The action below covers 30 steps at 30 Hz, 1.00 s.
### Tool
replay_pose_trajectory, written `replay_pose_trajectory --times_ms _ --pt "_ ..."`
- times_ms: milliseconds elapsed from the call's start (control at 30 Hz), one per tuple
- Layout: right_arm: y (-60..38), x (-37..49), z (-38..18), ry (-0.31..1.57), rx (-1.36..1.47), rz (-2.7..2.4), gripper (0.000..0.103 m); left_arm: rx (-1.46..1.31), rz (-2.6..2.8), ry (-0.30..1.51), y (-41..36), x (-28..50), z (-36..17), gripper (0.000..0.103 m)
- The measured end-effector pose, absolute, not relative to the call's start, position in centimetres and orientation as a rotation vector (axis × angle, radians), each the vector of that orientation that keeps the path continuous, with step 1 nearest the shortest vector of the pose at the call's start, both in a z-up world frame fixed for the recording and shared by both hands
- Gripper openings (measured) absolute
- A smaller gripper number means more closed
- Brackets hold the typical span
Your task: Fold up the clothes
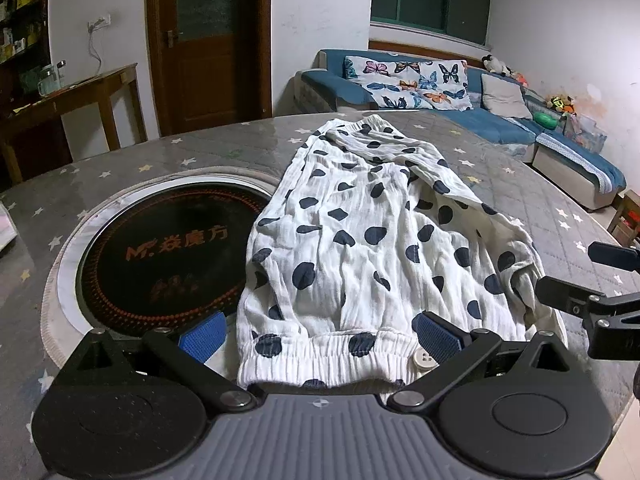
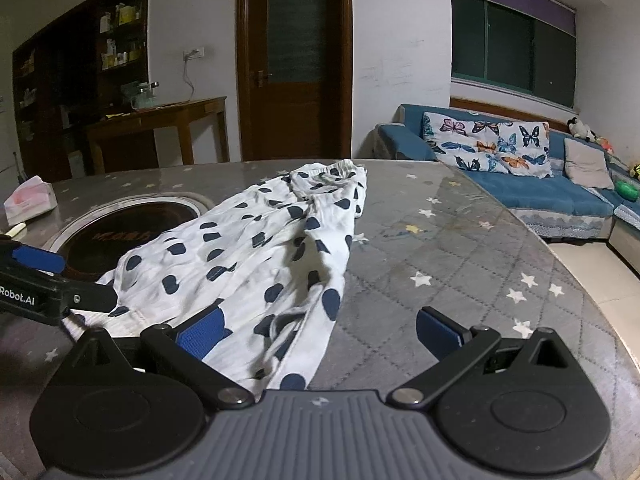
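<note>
**Spotted garment spread on the table, both grippers released**

Lying lengthwise across the round grey quilted table cover with pale stars [image 1: 500,168] is a white crinkled cotton garment with dark navy polka dots [image 1: 360,232], partly folded over itself. Its elastic, gathered hem with a pale round button [image 1: 425,359] lies nearest the left wrist camera, and the far gathered end reaches toward the table's back edge. The garment's left side overlaps the rim of a black circular glass cooktop with orange lettering [image 1: 168,256], set into the table.

The left gripper [image 1: 320,334] has its blue-padded fingers [image 1: 202,336] spread wide apart, one on each side of the hem; whether the pads touch the cloth cannot be told. The right gripper [image 2: 320,330] is likewise released, its left pad [image 2: 202,330] over the garment's near corner and its right pad [image 2: 438,328] above bare table cover.

Beyond the table stand a blue sofa [image 2: 540,188] with a butterfly-print cushion [image 2: 488,146], a dark wooden door [image 2: 294,60], and a pink-and-white tissue pack [image 2: 30,200] on the table's left edge.
</note>
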State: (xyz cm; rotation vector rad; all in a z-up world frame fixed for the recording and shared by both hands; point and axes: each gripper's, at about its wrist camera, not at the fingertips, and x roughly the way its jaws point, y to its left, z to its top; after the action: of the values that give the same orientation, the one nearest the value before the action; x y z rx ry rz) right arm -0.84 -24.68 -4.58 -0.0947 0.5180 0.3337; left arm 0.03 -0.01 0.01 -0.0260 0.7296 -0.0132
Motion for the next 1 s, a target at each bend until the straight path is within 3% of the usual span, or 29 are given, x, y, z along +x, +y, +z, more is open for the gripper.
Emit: replay_pose_trajectory --times_ms 567,833,1000 --pt "-25.0 -1.2 -6.2 0.6 -0.064 0.371 0.102 -0.008 0.021 0.731 0.4 0.3 0.1 0.103" --pt "-25.1 -0.5 -6.8 0.653 -0.021 0.4 0.08 0.002 0.077 0.737 2.1 2.3 -0.5 0.101" --pt "-25.2 0.2 -7.0 0.678 0.004 0.414 0.065 -0.001 0.082 0.776 2.8 3.4 -1.4 0.088"
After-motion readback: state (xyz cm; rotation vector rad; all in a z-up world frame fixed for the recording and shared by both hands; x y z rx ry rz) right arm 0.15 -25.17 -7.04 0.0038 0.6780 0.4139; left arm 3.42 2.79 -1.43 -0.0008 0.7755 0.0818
